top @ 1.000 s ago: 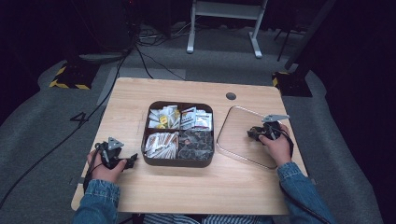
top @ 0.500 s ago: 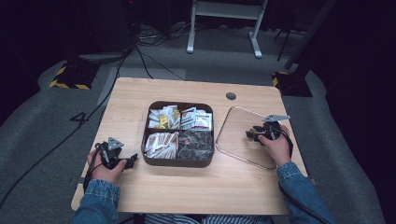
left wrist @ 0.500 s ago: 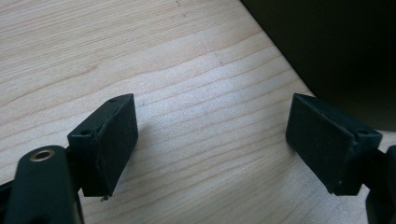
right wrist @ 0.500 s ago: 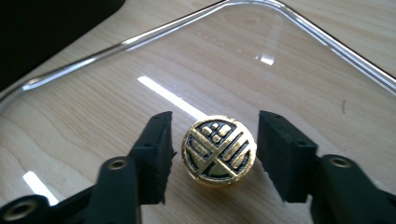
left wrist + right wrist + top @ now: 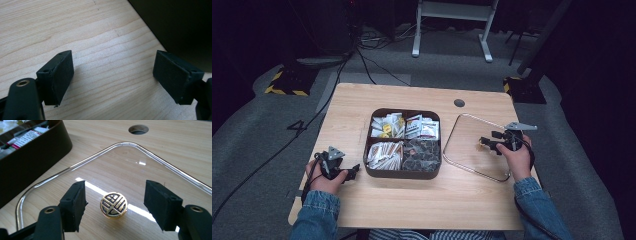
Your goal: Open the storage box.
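The clear lid (image 5: 140, 170) is laid flat on the table (image 5: 412, 200), just right of the brown box (image 5: 402, 172). Its gold knob (image 5: 114, 205) is seen between the right gripper (image 5: 115, 206) pads, untouched; these jaws have just been opened. The left gripper (image 5: 112, 80) is held wide over bare wood, beside the box.
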Motion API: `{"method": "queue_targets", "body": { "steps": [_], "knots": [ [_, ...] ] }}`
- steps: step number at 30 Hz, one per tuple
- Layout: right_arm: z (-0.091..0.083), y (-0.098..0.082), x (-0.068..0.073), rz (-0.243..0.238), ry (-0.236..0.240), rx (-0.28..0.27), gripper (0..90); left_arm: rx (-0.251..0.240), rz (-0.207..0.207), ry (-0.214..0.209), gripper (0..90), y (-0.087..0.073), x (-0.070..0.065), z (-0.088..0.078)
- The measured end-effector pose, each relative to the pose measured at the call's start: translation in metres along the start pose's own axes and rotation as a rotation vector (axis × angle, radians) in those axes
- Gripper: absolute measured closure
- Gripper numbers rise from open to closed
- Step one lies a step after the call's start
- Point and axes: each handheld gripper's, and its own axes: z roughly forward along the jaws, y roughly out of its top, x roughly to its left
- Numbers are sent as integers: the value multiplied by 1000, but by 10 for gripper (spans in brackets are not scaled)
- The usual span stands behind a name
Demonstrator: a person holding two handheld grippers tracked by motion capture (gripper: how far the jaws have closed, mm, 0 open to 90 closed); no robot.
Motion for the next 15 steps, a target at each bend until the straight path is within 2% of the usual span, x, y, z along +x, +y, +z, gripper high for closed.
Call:
{"method": "queue_targets", "body": {
  "steps": [9, 12, 15],
  "knots": [
    [-15, 7, 4, -10, -3, -32, 350, 8, -2, -4, 240, 3, -3, 0],
    [-16, 8, 5, -13, -5, -36, 354, 5, -24, -8, 268, 4, -2, -2],
    [-18, 8, 6, -14, -12, -48, 373, 7, -24, -7, 273, 7, -1, -5]
  ]
}}
